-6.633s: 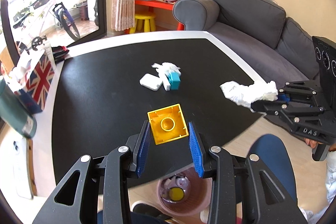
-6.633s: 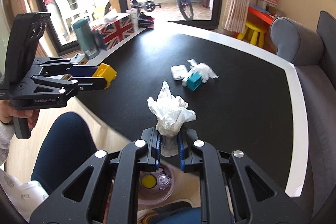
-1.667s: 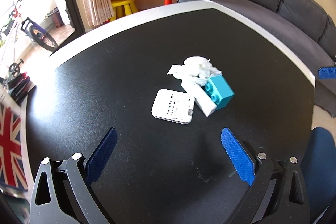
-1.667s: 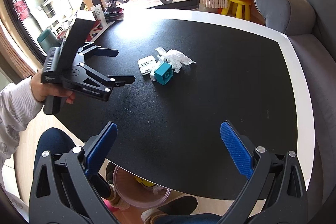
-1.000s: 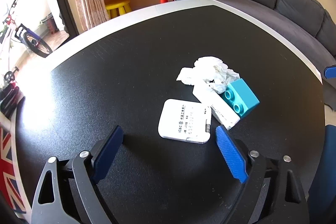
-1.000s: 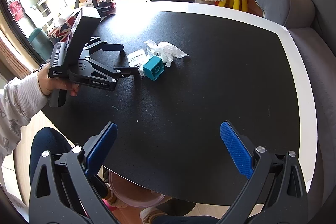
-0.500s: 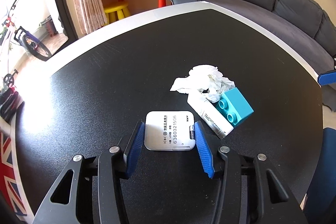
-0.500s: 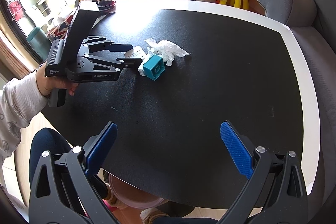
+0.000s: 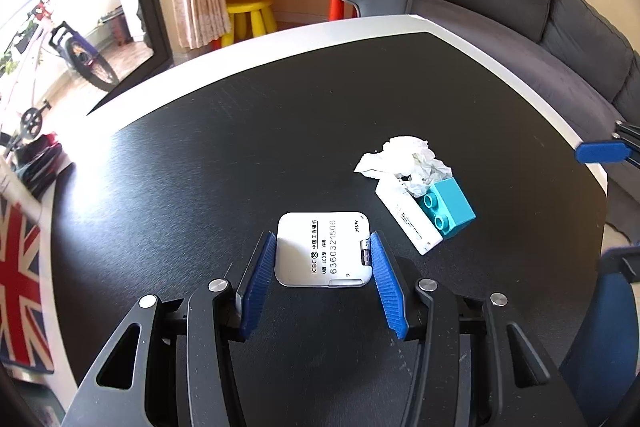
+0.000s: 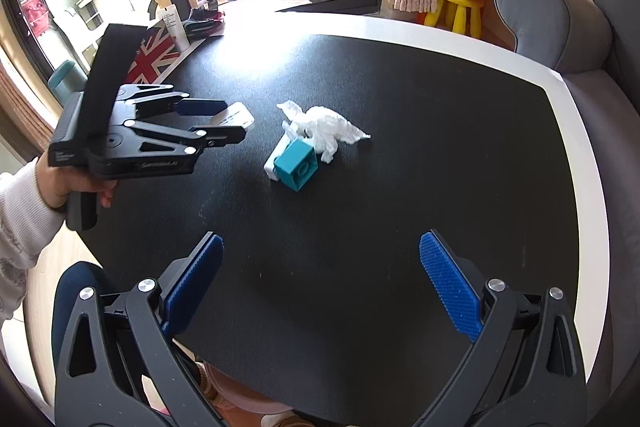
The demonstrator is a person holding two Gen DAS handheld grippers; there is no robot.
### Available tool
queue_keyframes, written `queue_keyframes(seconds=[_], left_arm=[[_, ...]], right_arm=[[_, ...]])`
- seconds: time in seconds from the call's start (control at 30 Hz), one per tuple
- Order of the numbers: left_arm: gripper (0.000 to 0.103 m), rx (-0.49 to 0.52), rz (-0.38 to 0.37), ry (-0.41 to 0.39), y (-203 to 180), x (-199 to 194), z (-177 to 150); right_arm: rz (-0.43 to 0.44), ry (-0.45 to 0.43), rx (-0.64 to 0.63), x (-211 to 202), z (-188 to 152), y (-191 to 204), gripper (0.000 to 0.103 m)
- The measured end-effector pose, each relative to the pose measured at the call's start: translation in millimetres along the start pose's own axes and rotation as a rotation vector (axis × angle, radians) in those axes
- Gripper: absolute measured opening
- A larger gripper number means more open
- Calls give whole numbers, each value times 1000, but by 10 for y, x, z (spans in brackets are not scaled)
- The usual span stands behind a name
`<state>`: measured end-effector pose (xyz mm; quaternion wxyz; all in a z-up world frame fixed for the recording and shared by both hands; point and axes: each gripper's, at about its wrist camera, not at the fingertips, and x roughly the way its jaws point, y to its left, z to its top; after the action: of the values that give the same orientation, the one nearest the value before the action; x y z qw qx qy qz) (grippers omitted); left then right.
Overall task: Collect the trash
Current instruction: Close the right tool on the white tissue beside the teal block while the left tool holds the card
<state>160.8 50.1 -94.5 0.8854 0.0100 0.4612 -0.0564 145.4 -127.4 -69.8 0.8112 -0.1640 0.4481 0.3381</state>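
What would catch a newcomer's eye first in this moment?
The left gripper, shut on a white square device at the near side of the black table. Just right of it, crumpled tissue, a white stick and a teal block huddle together, while the right gripper stands wide open, empty.

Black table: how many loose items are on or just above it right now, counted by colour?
White: 3, namely the flat card device gripped by the left tool, the crumpled tissue and the long slim box.
Teal: 1, the toy brick.
Total: 4.
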Motion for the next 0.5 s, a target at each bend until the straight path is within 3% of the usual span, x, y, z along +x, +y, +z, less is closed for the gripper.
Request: queue_keyframes(seconds=[0.5], left_arm=[[48,-31,1,-8,41,-101,18]], right_arm=[[39,30,11,432,666,-164,97]])
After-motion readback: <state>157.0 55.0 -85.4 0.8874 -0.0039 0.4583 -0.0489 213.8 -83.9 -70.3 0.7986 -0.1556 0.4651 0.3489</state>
